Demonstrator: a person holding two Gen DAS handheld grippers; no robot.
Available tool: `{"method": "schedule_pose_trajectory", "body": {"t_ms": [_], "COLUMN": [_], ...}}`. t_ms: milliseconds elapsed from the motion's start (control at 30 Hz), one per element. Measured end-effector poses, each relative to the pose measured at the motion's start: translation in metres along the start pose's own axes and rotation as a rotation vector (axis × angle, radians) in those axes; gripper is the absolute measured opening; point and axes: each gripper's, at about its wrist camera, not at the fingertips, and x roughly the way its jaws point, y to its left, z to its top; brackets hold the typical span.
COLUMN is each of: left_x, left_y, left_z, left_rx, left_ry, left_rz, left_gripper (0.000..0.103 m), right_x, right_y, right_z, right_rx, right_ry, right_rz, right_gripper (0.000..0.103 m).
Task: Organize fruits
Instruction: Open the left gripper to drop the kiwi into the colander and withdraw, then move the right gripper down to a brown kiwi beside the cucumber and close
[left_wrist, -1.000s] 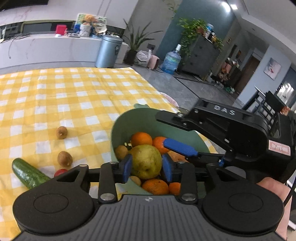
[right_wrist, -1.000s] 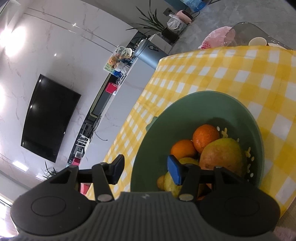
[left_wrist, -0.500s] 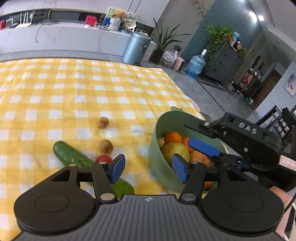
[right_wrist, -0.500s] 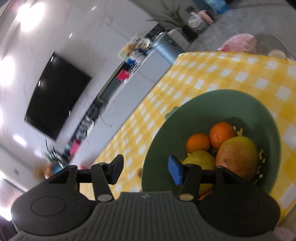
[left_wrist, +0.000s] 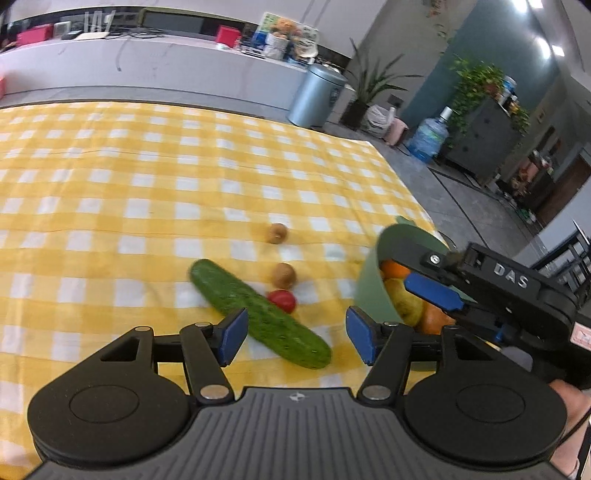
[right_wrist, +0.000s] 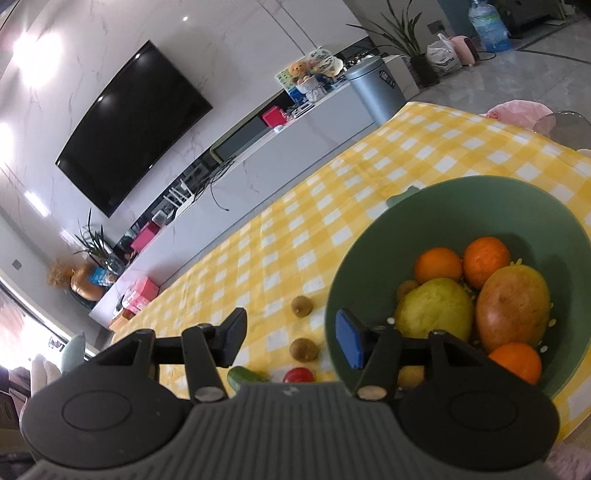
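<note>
A green bowl (right_wrist: 369, 266) holds oranges (right_wrist: 437, 264), a yellow-green pear (right_wrist: 436, 308) and a mango (right_wrist: 513, 306); it also shows in the left wrist view (left_wrist: 371, 291). My left gripper (left_wrist: 293, 338) is open and empty, over a cucumber (left_wrist: 258, 314) on the checked cloth. A small red fruit (left_wrist: 282, 300) and two brown kiwis (left_wrist: 284, 275) (left_wrist: 277, 232) lie beyond it. My right gripper (right_wrist: 291, 339) is open and empty, its right finger over the bowl's near rim; it shows in the left wrist view (left_wrist: 432, 293).
The yellow checked tablecloth (left_wrist: 147, 192) covers the table; its right edge runs just past the bowl. A white counter, a grey bin (left_wrist: 316, 94) and plants stand beyond the table's far edge.
My left gripper let go of the pear into the bowl, opened, and swung left from over the bowl to over the cucumber. My right gripper stayed open and drew back from the bowl.
</note>
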Motion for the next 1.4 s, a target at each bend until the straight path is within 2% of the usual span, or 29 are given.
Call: {"method": "schedule_pose_trajectory", "body": {"t_ms": [200, 267, 333, 433, 700, 800, 967, 1167, 1333, 1400], "left_x": [-0.006, -0.005, -0.004, 0.000, 0.010, 0.014, 0.018, 0.022, 0.026, 0.028], "left_y": [0.021, 0.031, 0.042, 0.060, 0.090, 0.096, 0.100, 0.111, 0.114, 0.114], "left_z": [0.004, 0.004, 0.005, 0.007, 0.008, 0.007, 0.006, 0.005, 0.004, 0.004], "left_rx": [-0.041, -0.065, -0.098, -0.153, -0.214, -0.218, -0.215, -0.249, -0.257, -0.258], "left_ry": [-0.037, -0.042, -0.041, -0.037, -0.033, -0.035, -0.029, -0.016, -0.007, -0.002], "left_rz": [0.045, 0.042, 0.033, 0.033, 0.039, 0.047, 0.033, -0.005, -0.016, -0.019], "left_gripper": [0.072, 0.072, 0.072, 0.072, 0.072, 0.072, 0.072, 0.072, 0.072, 0.072], "right_x": [0.005, 0.009, 0.017, 0.030, 0.060, 0.072, 0.097, 0.126, 0.143, 0.148], "right_y": [0.019, 0.025, 0.031, 0.040, 0.061, 0.068, 0.072, 0.063, 0.062, 0.062], "right_z": [-0.006, -0.009, -0.013, -0.020, -0.035, -0.038, -0.039, -0.035, -0.033, -0.034], "right_rx": [-0.045, -0.060, -0.079, -0.114, -0.199, -0.219, -0.167, -0.097, -0.109, -0.124], "right_ry": [0.016, 0.029, 0.050, 0.077, 0.139, 0.137, 0.094, 0.123, 0.126, 0.134], "right_rz": [-0.005, 0.003, 0.012, -0.021, -0.105, -0.166, -0.282, -0.391, -0.444, -0.468], "right_gripper": [0.045, 0.035, 0.030, 0.022, 0.020, 0.020, 0.022, 0.022, 0.022, 0.025]}}
